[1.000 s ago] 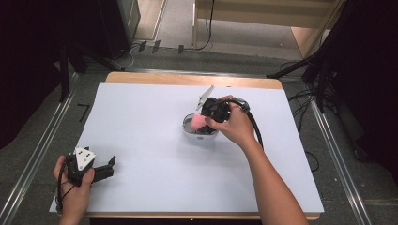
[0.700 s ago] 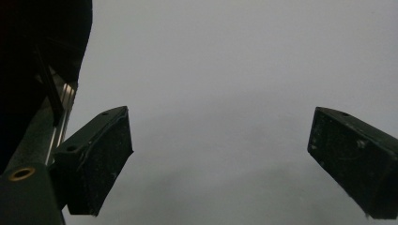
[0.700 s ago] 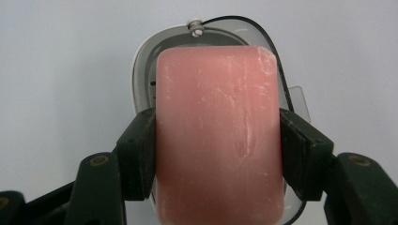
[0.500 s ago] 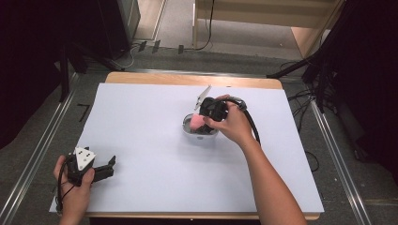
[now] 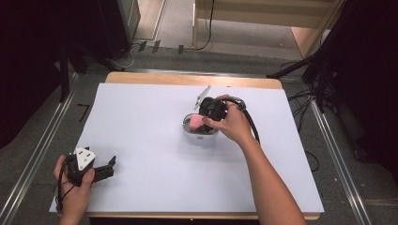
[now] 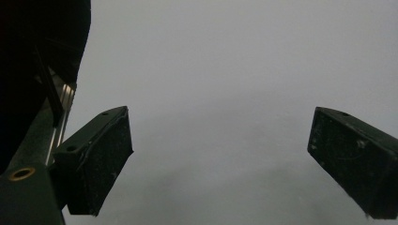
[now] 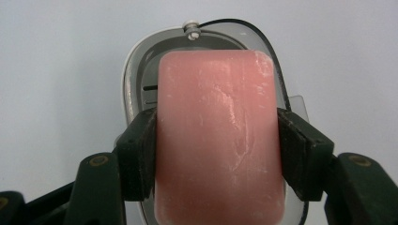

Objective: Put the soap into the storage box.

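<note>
Soap [image 7: 218, 140] unmoved over dish [image 7: 136, 75], right gripper [image 7: 217, 150] still clamped

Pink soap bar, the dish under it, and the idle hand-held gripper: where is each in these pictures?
pink soap bar [image 7: 218, 136], right gripper view, middle of its top face.
soap dish [image 7: 136, 70], right gripper view, grey rim left of the bar.
left hand-held gripper [image 5: 109, 167], high view, between its open jaw tips.
</note>
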